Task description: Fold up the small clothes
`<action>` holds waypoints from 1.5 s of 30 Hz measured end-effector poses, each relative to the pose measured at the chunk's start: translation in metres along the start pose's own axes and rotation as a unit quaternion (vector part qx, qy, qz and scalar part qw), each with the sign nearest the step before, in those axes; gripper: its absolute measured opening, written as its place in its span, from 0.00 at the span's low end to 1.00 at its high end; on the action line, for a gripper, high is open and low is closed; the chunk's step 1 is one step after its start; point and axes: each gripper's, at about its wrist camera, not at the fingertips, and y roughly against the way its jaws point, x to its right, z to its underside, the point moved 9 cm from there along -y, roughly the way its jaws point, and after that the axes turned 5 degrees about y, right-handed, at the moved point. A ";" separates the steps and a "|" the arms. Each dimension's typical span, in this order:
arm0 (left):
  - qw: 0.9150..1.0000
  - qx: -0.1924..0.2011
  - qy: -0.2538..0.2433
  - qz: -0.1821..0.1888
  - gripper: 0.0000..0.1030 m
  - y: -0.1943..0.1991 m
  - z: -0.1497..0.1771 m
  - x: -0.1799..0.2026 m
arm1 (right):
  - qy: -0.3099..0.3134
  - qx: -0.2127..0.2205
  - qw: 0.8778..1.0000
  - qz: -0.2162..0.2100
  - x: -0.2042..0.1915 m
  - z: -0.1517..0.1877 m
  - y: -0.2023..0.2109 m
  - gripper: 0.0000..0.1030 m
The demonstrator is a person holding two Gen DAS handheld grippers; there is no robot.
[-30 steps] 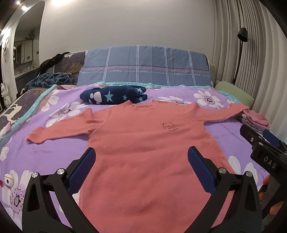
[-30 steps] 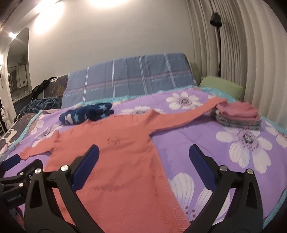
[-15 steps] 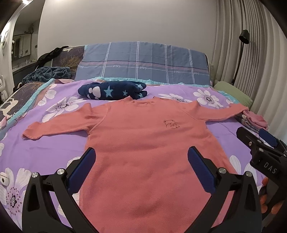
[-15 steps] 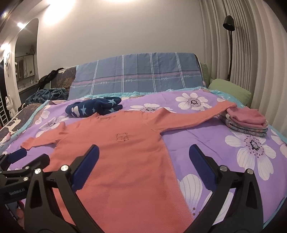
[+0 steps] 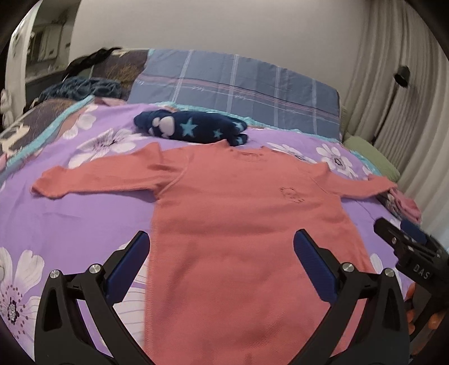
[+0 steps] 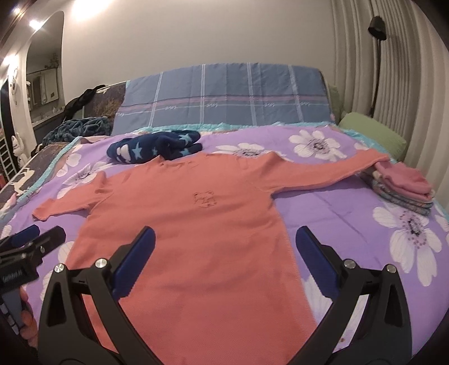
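Observation:
A salmon long-sleeved shirt with a small bear motif lies flat, face up, on the purple flowered bedspread, sleeves spread to both sides. It also shows in the right wrist view. My left gripper is open and empty above the shirt's lower left part. My right gripper is open and empty above the shirt's lower right part. The right gripper also shows at the right edge of the left wrist view, and the left gripper at the left edge of the right wrist view.
A navy star-patterned garment lies bunched just beyond the collar. A stack of folded pink and patterned clothes sits at the right, touching the right sleeve end. A plaid blue pillow, green cushion and floor lamp stand behind.
Both grippers stay open. The left wrist view has swung left and tilted, bringing the left sleeve more into view. The right wrist view has turned left, centring the shirt.

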 end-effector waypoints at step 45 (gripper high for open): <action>0.945 0.000 0.302 -0.123 0.02 -0.104 -0.119 -0.375 | 0.094 -0.079 0.992 -0.004 -0.058 -0.021 -0.110 0.98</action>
